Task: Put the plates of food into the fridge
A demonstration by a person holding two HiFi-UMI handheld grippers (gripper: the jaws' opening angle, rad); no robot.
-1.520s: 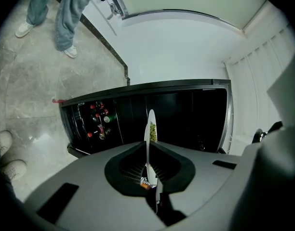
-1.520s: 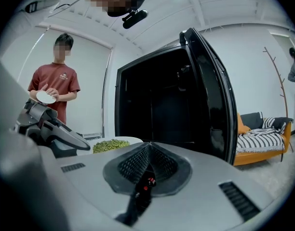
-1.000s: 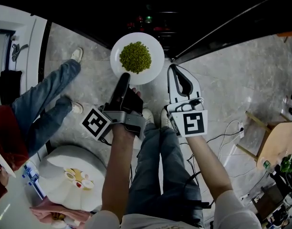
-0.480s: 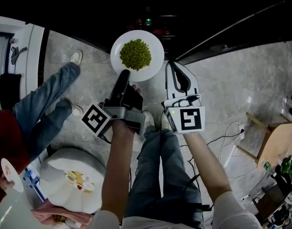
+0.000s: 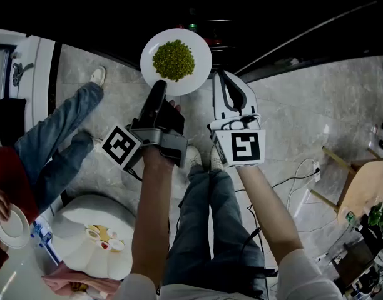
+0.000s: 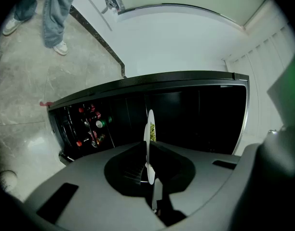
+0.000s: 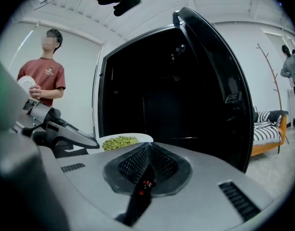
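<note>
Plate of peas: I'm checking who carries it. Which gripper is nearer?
Left. The left gripper grips the plate of peas by its near rim; the right gripper, shut, sits beside its right edge.

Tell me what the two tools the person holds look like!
The left tool is black and long; the right tool is white with a dark inside. Each carries a cube with a black-and-white square marker. The person wears short white sleeves and blue jeans.
</note>
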